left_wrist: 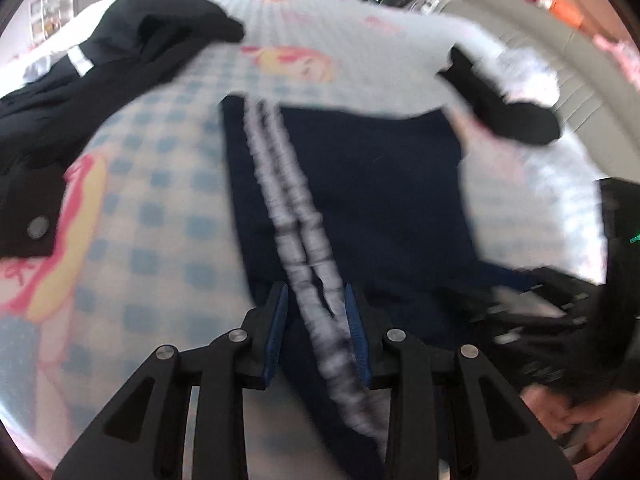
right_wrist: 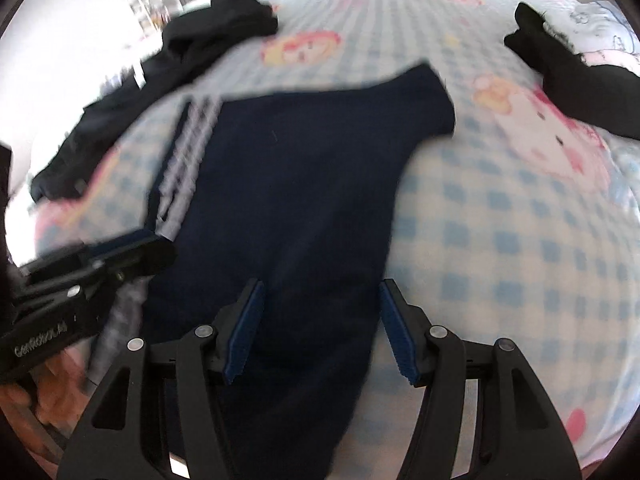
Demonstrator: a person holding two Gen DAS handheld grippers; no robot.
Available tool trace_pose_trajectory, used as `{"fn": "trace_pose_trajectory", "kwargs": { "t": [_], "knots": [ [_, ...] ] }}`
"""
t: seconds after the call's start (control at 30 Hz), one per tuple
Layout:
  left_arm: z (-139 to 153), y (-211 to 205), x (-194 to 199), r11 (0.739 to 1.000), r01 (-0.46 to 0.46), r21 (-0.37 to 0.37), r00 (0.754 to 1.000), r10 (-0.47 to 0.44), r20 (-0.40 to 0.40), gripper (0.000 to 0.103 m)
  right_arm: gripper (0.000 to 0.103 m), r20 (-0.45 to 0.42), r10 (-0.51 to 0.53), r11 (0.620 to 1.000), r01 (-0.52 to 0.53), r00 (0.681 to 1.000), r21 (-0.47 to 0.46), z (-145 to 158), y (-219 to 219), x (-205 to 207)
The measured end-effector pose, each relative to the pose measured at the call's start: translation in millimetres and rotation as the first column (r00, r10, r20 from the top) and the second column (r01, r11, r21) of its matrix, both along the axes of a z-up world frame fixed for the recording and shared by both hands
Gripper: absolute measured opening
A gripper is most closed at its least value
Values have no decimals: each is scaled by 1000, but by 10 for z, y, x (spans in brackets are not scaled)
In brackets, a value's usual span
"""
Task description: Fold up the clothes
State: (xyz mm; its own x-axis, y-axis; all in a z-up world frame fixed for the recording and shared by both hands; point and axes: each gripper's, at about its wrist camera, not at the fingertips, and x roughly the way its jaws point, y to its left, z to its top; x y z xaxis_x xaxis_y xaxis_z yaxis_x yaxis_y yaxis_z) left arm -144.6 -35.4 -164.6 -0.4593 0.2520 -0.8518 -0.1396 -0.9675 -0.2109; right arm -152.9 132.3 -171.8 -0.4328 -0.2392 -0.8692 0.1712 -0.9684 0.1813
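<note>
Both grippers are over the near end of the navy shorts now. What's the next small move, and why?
Probably lower both and close on the near edge. The navy shorts lie spread on the checked bedsheet, unfolded. The left gripper straddles the white stripes, the right gripper the plain side, and neither visibly pinches cloth.

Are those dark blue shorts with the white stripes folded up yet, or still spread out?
Spread out: the navy shorts with white side stripes lie flat on the blue-checked cartoon bedsheet, one leg reaching sideways.
</note>
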Motion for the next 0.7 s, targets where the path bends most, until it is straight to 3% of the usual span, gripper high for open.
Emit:
{"fn": "trace_pose_trajectory", "kwargs": {
  "t": [0.1, 0.23, 0.33, 0.43, 0.5, 0.57, 0.7],
  "knots": [
    [41, -184, 51, 998, -64, 6, 998, 64, 6, 39, 60, 4, -16, 999, 16, 1000, -49, -63, 157, 100],
    [215, -279, 167, 995, -88, 53, 995, 90, -36, 38, 60, 6, -112, 984, 112, 994, -136, 27, 439, 246],
    [340, -170, 339, 995, -37, 98, 996, 44, -72, 38, 60, 3, -132, 975, 131, 991, -177, 116, 508, 373],
    [340, -15, 422, 991, 6, 130, 997, 4, -80, 38, 60, -13, -66, 985, 64, 998, -158, 171, 376, 496],
    [215, 111, 412, 999, 21, 25, 997, -19, -71, 38, 61, 5, 1, 994, 0, 1000, -105, 100, 253, 536],
    [72, 181, 371, 992, 32, -125, 998, -38, -44, 39, 61, 22, 30, 999, -30, 999, -27, 14, 225, 588],
    [163, 82, 427, 989, 19, -145, 998, -29, -64, 39, 61, 27, -20, 999, 21, 999, -34, 22, 395, 667]
  ]
}}
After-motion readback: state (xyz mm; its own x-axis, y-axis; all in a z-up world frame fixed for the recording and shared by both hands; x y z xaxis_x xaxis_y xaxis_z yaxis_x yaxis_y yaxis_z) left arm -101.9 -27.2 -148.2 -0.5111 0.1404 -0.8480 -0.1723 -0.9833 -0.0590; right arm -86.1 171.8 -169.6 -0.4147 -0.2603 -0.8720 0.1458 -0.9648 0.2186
